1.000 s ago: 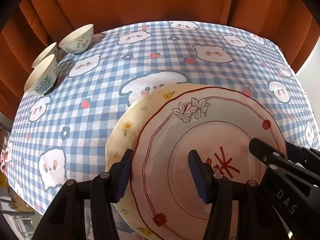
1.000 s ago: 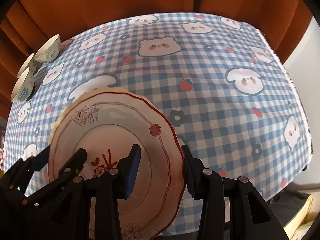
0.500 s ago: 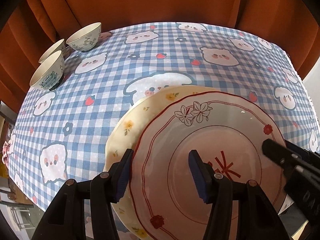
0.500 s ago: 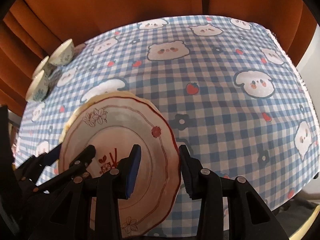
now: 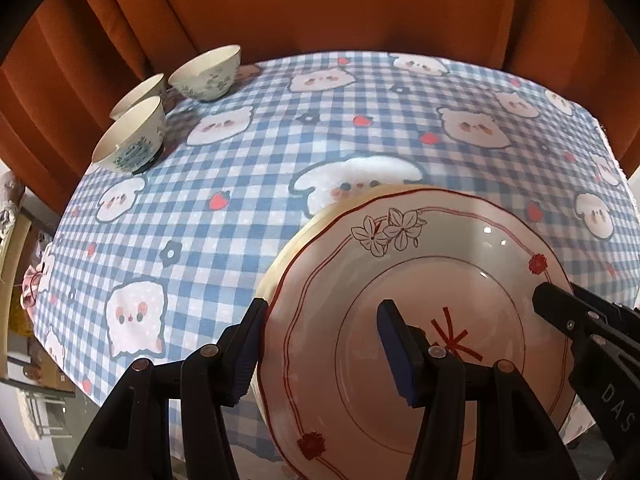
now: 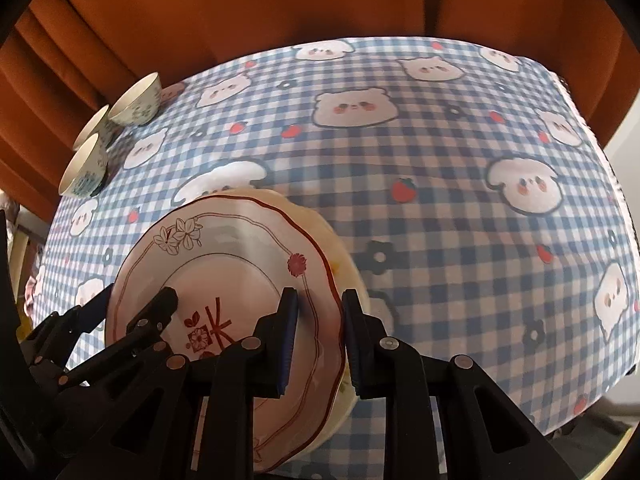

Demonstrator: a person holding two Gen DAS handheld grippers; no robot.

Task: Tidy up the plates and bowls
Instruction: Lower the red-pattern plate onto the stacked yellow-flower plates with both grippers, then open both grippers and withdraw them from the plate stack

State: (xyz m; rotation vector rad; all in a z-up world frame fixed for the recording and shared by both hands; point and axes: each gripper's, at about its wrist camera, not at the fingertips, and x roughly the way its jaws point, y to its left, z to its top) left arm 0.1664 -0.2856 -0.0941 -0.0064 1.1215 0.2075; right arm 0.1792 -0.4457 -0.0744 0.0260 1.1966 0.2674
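Note:
A white plate with a red rim and flower prints (image 5: 420, 280) (image 6: 228, 264) lies stacked on a cream plate (image 5: 288, 248) (image 6: 344, 264). My left gripper (image 5: 320, 344) straddles the stack's left rim, one finger outside and one over the top plate. My right gripper (image 6: 318, 336) is closed on the right rim of both plates. The left gripper also shows in the right wrist view (image 6: 132, 308). The stack looks lifted above the tablecloth. Three patterned bowls (image 5: 136, 136) (image 6: 86, 164) stand at the table's far left corner.
The table carries a blue checked cloth with bear prints (image 5: 360, 128) (image 6: 460, 200). Orange curtains (image 5: 320, 4) hang behind it. The table's left edge (image 5: 60, 280) and right edge (image 6: 624, 240) drop off to the floor.
Both grippers with the plate stack have risen and drawn back from the table. The top plate now covers more of the cream one. The bowls have not moved.

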